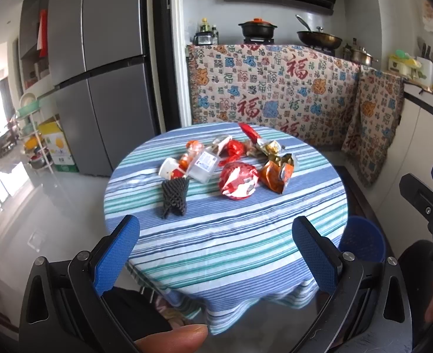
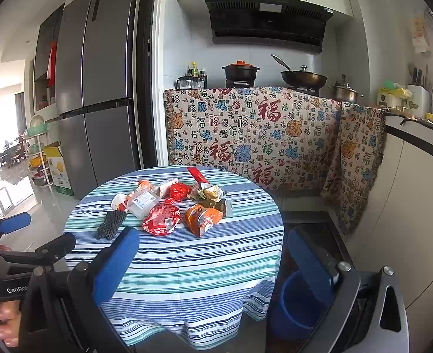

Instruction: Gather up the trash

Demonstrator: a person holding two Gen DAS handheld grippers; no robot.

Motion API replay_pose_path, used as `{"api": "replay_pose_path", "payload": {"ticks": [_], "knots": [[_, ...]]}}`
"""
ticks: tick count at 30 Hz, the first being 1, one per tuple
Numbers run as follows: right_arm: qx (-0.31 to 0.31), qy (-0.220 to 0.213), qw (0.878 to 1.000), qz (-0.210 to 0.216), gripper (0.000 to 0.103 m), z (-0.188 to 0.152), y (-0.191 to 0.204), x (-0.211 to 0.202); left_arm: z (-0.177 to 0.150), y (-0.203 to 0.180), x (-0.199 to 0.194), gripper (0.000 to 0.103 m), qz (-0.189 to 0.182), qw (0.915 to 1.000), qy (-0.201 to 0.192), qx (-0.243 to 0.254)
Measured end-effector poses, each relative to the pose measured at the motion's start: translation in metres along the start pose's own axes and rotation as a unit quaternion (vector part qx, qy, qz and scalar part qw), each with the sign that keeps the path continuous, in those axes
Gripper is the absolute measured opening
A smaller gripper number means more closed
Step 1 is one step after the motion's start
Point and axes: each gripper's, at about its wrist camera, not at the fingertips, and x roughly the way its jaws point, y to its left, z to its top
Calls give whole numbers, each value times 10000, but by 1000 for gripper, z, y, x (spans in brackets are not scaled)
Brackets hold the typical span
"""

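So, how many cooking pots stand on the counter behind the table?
3. The black pot with orange lid is on the left, the wok in the middle, the steel pot on the right. More may be hidden.

Bright daylight (left glare), fisheye warping

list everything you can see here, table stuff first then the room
round table: 1, blue, green and white striped cloth, centre
black foam net: 1, table's left side
red round wrapper: 1, middle of pile
orange snack bag: 1, right of red wrapper
clear plastic box: 1, white label, behind net
other wrappers: several, red, gold, white, at back of pile, count unclear
blue bin: 1, floor, right of table
fridge: 1, grey, left
patterned cloth: draped over counter front
black pot: 1, orange lid, on stove
wok: 1, on stove
range hood: 1, black
left gripper: open, empty
right gripper: open, empty
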Motion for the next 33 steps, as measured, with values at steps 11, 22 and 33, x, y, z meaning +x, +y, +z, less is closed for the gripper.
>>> {"api": "replay_pose_path", "payload": {"ticks": [11, 22, 33], "knots": [[21, 7, 10000, 3, 103, 1, -2, -1, -1, 2, 1, 103, -22, 10000, 13, 16], [14, -2, 10000, -3, 103, 2, -1, 0, -1, 2, 1, 103, -18, 10000, 12, 4], [1, 24, 10000, 0, 103, 3, -2, 3, 0, 2, 1, 103, -13, 10000, 2, -3]]}}
